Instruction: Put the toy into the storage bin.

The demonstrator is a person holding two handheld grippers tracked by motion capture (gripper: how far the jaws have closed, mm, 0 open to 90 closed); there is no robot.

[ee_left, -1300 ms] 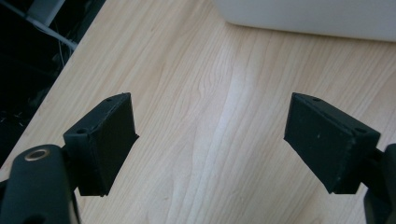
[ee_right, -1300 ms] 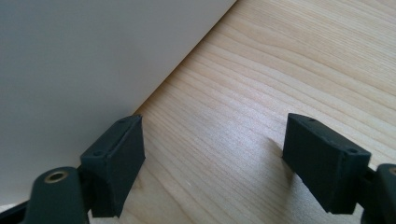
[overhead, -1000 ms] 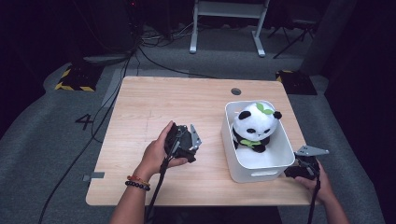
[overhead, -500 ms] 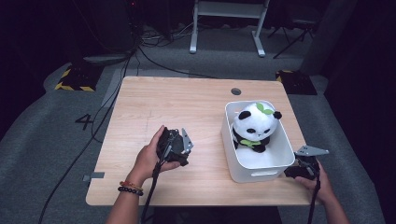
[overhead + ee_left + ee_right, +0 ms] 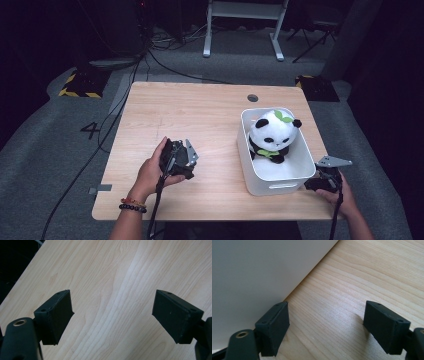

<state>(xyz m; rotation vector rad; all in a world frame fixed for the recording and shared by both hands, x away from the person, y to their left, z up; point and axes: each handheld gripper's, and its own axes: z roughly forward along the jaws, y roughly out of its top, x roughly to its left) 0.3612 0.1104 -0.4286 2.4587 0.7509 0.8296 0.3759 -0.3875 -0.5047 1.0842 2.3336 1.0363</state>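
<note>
1. Panda plush [image 5: 272, 135] is sitting upright inside the white bin [image 5: 260, 180], which is standing on the right half of the wooden table [image 5: 200, 115]; going by this, the placing looks already done
2. Left gripper [image 5: 186, 159] is resting low over bare tabletop, well apart from the bin, and its own view is showing both jaws spread wide with nothing but wood grain [image 5: 112, 290] between them, so it is released and empty
3. Right gripper [image 5: 327, 175] is sitting at the near right corner of the table, just beside the bin's outer wall [image 5: 257, 277]; its jaws are also standing wide open, gripping nothing, with one jaw very close to that wall, though whether it is touching is hard to tell
4. Judging from the pictures, little is remaining: neither hand is holding or reaching for the toy, and no other loose item is lying on the table, so what is left is probably just drawing both grippers clear, unless the bin itself is meant to be moved
</note>
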